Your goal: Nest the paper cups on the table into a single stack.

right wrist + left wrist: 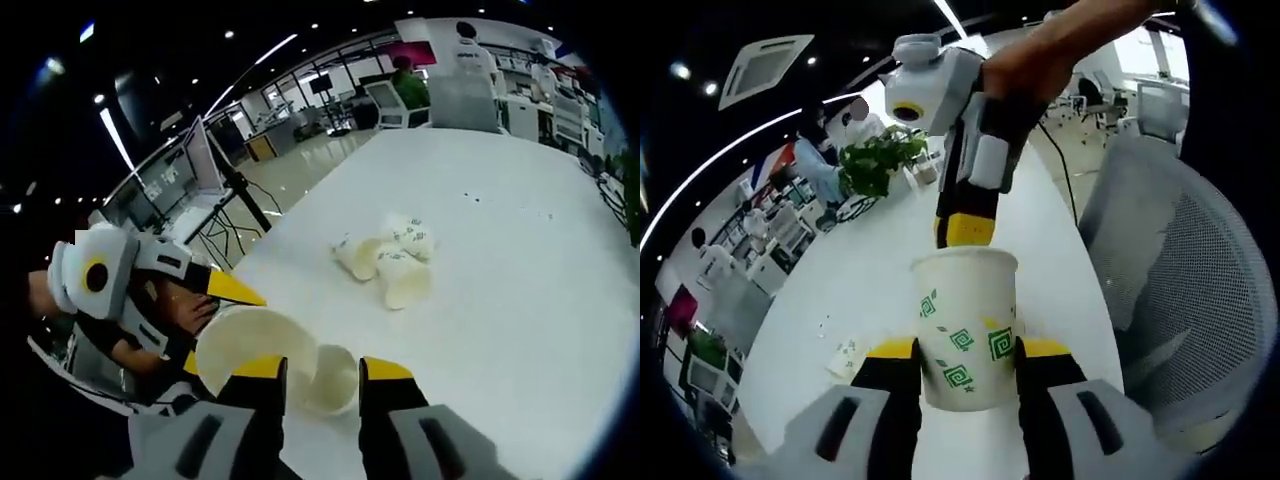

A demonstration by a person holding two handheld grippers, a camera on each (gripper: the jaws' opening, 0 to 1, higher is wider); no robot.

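**R:** Cups status?

**K:** Left gripper (968,368) is pinching a green-patterned paper cup (966,328) by its lower wall, mouth facing away from the camera. Held low like that so the rim stays free, I'd guess.

**R:** And the right one?

**K:** Right gripper (324,385) is sitting at that same cup's mouth. In the right gripper view its jaws are straddling a second cup (335,378) next to the held cup's wide rim (255,350). Looks like it's pinching that second cup, rim towards the camera, but the contact isn't clear, so I'm calling it can't tell.

**R:** Nesting in progress, then?

**K:** Judging so. Second cup is lying just beside the held cup's opening and looks partly inside it. How deep, I can't say.

**R:** Anything left on the table?

**K:** Loose cups (392,262) are lying tipped in a small cluster on the white table (520,330), well beyond the held cup. One more small cup (847,357) is lying on its side left of the held cup in the left gripper view.

**R:** Risk?

**K:** Misaligned rims could crumple the paper.
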